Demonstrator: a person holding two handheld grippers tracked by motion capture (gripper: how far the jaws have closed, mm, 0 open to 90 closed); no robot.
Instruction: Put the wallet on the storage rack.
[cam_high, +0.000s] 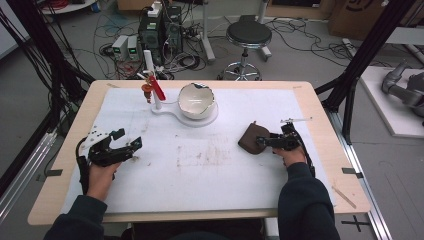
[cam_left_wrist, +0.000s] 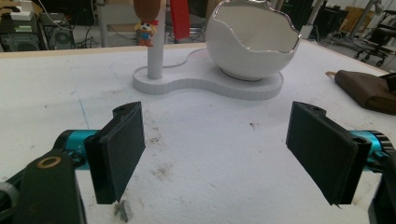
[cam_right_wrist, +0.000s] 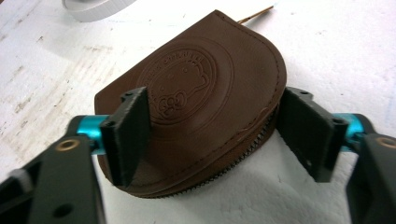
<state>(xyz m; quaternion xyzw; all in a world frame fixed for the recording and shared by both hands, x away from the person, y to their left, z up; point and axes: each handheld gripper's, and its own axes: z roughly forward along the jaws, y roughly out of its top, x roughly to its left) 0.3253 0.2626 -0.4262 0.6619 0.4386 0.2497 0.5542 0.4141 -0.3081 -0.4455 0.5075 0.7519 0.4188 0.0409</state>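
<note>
While resting on the table (cam_high: 310, 107), straddling the brown pouch (cam_right_wrist: 201, 93) with the right claw (cam_right_wrist: 217, 135), jaws wide, nothing gripped. Hovering wide and empty with the left claw (cam_left_wrist: 224, 149), facing the white eggshell bowl (cam_left_wrist: 250, 39) and stand (cam_left_wrist: 187, 84).

Table (cam_high: 320, 107): stand (cam_high: 172, 111) at far centre, bowl (cam_high: 197, 101) on its right part, post (cam_high: 151, 80) on its left; pouch (cam_high: 252, 137) right of centre, near of the bowl; left gripper (cam_high: 126, 141) near left; right gripper (cam_high: 261, 142) at the pouch.

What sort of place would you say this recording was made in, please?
Probably a robotics lab: a table inside a black frame, computers and loose cables on the floor, and a grey robot arm nearby.
</note>
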